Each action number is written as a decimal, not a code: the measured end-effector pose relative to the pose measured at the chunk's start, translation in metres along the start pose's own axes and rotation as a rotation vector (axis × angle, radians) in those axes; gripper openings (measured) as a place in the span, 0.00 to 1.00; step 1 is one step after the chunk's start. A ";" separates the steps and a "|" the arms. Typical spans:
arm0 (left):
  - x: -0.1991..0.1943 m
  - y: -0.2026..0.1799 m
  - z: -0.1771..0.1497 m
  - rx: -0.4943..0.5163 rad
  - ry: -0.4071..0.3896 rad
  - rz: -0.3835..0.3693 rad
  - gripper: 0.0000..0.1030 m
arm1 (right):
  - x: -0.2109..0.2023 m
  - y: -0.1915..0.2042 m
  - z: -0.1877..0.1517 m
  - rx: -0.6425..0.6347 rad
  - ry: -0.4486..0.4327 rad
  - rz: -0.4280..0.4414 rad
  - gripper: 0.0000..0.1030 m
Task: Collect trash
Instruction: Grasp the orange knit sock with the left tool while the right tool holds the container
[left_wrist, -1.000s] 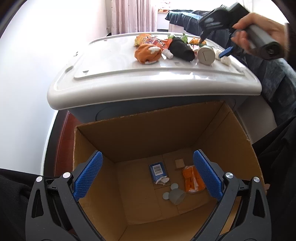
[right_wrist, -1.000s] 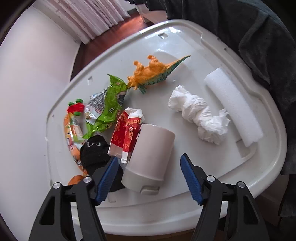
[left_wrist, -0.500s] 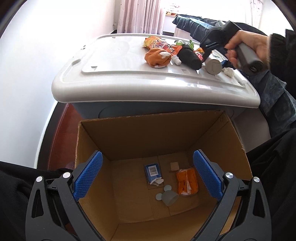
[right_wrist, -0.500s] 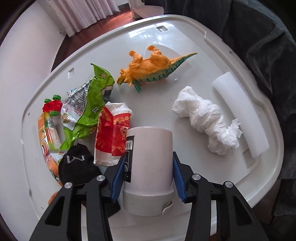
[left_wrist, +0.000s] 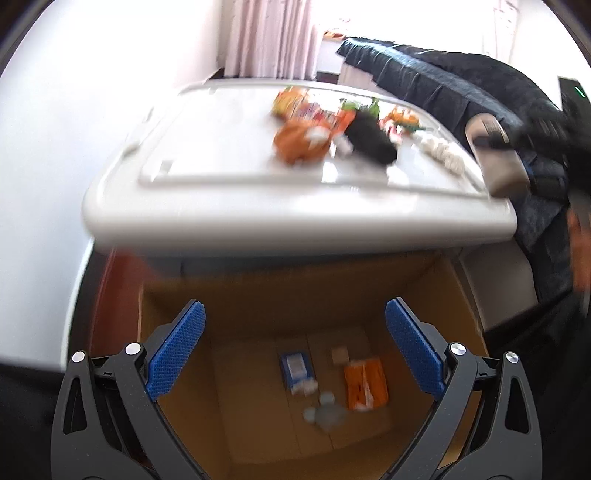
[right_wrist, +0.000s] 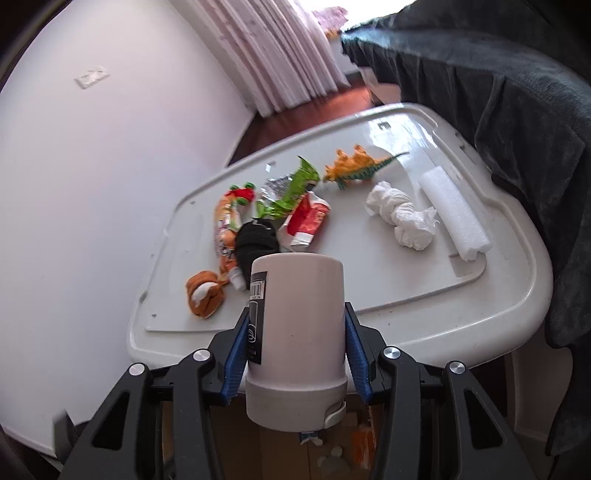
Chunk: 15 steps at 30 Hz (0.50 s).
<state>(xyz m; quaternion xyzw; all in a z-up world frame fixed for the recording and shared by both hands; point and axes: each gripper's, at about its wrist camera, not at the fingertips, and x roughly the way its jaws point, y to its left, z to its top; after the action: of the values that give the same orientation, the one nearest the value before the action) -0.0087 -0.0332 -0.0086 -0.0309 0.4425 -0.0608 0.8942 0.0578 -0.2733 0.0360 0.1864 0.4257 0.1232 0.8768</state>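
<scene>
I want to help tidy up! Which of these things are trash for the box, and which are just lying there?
For the job:
white container, held in the right gripper
cardboard box
crumpled tissue
green wrapper
red wrapper

Probably just lying about:
toy dinosaur
black sock
dark blanket
curtain

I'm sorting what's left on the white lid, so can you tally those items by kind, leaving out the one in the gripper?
On the white lid:
Snack wrappers: 3 (orange, green, red)
Rolled socks: 2 (black, orange)
Toy dinosaur: 1
Crumpled tissue: 1
Foam tube: 1
Total: 8
</scene>
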 end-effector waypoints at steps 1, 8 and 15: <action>0.005 -0.003 0.015 0.025 -0.019 -0.006 0.92 | -0.002 0.000 -0.006 -0.008 -0.025 0.020 0.45; 0.066 -0.017 0.092 0.143 -0.038 0.041 0.92 | -0.010 0.001 0.004 -0.021 -0.087 0.083 0.45; 0.125 -0.008 0.117 0.012 -0.003 0.082 0.82 | -0.011 -0.009 0.006 0.048 -0.070 0.110 0.45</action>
<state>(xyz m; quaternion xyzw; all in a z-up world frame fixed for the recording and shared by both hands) 0.1589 -0.0584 -0.0351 -0.0077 0.4419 -0.0268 0.8966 0.0558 -0.2869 0.0432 0.2349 0.3866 0.1542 0.8784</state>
